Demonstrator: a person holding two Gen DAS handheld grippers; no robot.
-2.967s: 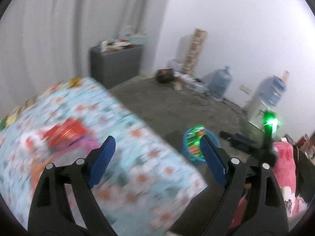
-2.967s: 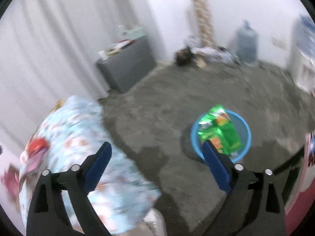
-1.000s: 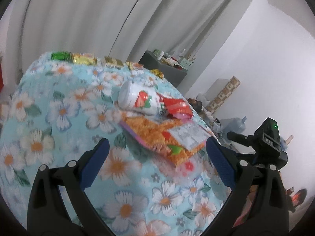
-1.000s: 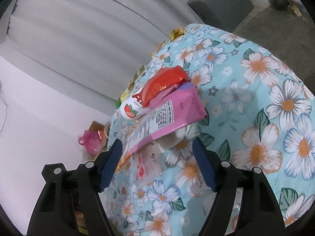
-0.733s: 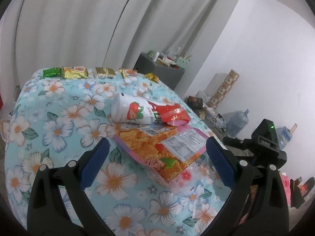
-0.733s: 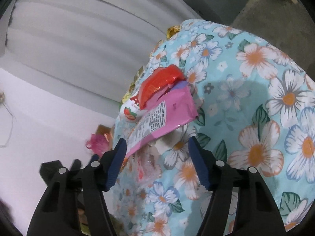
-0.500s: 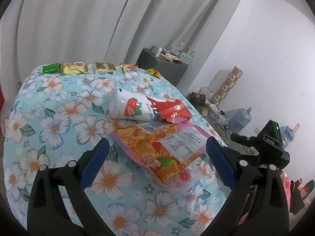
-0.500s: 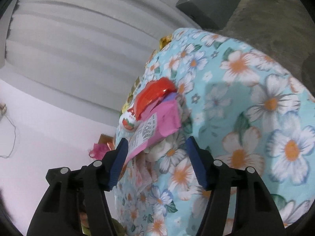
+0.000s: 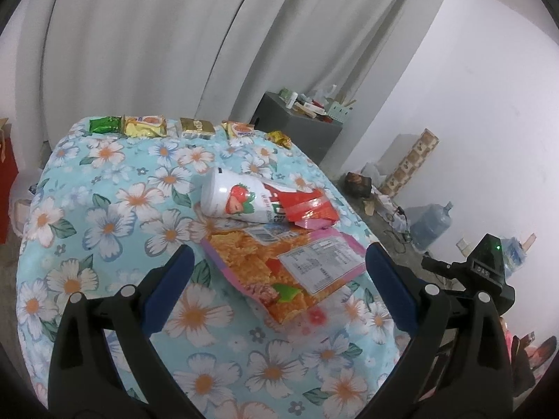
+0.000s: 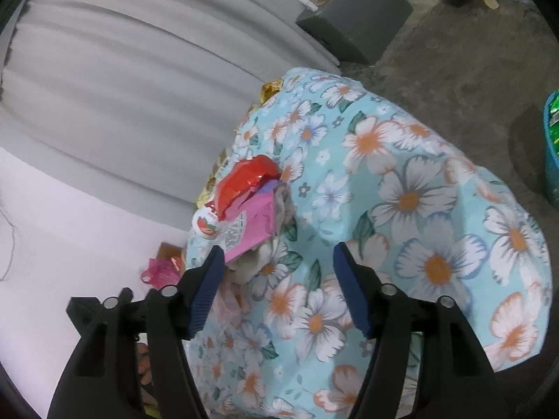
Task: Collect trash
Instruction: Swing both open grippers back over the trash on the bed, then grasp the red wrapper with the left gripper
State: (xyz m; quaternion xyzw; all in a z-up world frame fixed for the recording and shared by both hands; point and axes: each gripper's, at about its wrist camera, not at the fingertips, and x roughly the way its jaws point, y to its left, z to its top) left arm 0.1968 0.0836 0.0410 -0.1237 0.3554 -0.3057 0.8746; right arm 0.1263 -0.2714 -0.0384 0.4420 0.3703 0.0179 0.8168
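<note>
A pink and orange snack bag (image 9: 297,262) lies flat on the flowered tablecloth (image 9: 104,216). Behind it lie a white strawberry-print pouch (image 9: 234,199) and a crumpled red wrapper (image 9: 307,207). My left gripper (image 9: 279,272) hovers open just in front of the snack bag, nothing between its fingers. The right wrist view shows the same pile from the side: the red wrapper (image 10: 248,178), the pink bag (image 10: 251,227) and the pouch (image 10: 204,225). My right gripper (image 10: 276,262) is over the cloth beside the pink bag's corner, its jaws opening and empty.
Several small snack packets (image 9: 145,126) line the table's far edge. A blue bin (image 10: 552,146) holding green wrappers stands on the floor at the right. A grey cabinet (image 9: 297,122), a water jug (image 9: 429,225) and a black device with a green light (image 9: 485,265) are near the walls.
Both grippers have swung from the floor and bin to the table. In the last second the right gripper slid sideways, bringing the bin's edge into view; the left view barely shifted.
</note>
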